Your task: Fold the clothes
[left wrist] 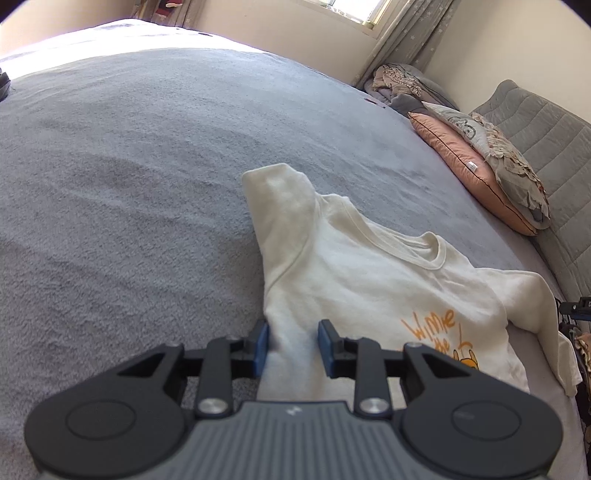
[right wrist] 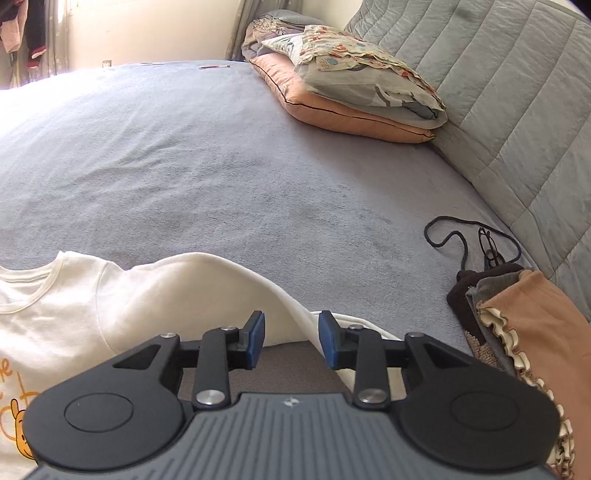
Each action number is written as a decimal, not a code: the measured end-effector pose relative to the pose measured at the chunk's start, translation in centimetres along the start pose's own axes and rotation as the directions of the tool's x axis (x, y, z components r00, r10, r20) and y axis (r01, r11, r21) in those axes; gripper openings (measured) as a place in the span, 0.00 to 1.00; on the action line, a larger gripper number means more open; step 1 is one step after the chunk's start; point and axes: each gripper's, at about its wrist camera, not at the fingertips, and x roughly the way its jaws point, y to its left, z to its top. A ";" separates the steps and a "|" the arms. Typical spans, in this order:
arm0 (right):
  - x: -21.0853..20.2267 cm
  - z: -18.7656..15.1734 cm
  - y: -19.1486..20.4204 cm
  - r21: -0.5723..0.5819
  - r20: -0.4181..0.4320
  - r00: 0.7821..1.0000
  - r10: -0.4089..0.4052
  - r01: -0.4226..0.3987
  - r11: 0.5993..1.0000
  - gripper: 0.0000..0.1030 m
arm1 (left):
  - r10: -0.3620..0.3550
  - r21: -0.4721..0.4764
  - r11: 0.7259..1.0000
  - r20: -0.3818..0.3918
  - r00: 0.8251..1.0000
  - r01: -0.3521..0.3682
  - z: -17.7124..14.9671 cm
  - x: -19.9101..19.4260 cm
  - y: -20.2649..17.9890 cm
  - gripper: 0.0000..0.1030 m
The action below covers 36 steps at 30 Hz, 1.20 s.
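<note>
Both claws, left claw (left wrist: 293, 345) and right claw (right wrist: 291, 338), hang spread above the cream shirt (left wrist: 369, 288) (nothing pinched); better to pinch matching side edges, then fold evenly.

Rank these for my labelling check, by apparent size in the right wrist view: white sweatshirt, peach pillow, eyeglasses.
1. white sweatshirt, though it lies nearest the camera and is cut off by the frame
2. peach pillow
3. eyeglasses, clearly smallest

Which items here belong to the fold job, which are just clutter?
Job: cream sweatshirt, left tool, right tool, both open.

Lying about: stacked pillows, pile of folded clothes, glasses on a cord, hanging clothes.
</note>
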 end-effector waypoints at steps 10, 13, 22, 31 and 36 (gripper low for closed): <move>-3.2 -2.0 5.3 -0.056 0.003 0.987 0.163 -0.162 0.985 0.39 | 0.086 0.274 0.952 0.182 0.980 -0.134 -4.6 0.5 -2.7 0.93; -4.2 -2.7 6.9 -0.076 0.001 0.978 0.208 -0.208 0.975 0.40 | 0.081 0.240 0.963 0.180 0.980 -0.124 -4.6 0.4 -1.9 1.00; -5.5 -7.2 10.1 -0.095 0.047 0.971 0.233 -0.228 0.969 0.43 | 0.071 0.229 0.967 0.171 0.983 -0.109 -4.4 0.4 -1.6 1.00; -5.5 -11.1 13.7 -0.091 0.065 0.962 0.267 -0.260 0.961 0.43 | 0.066 0.225 0.969 0.171 0.983 -0.104 -4.5 0.5 -1.5 1.00; -5.0 -11.7 15.3 -0.108 0.052 0.963 0.263 -0.257 0.960 0.43 | 0.066 0.224 0.969 0.171 0.983 -0.104 -4.5 0.5 -1.6 1.00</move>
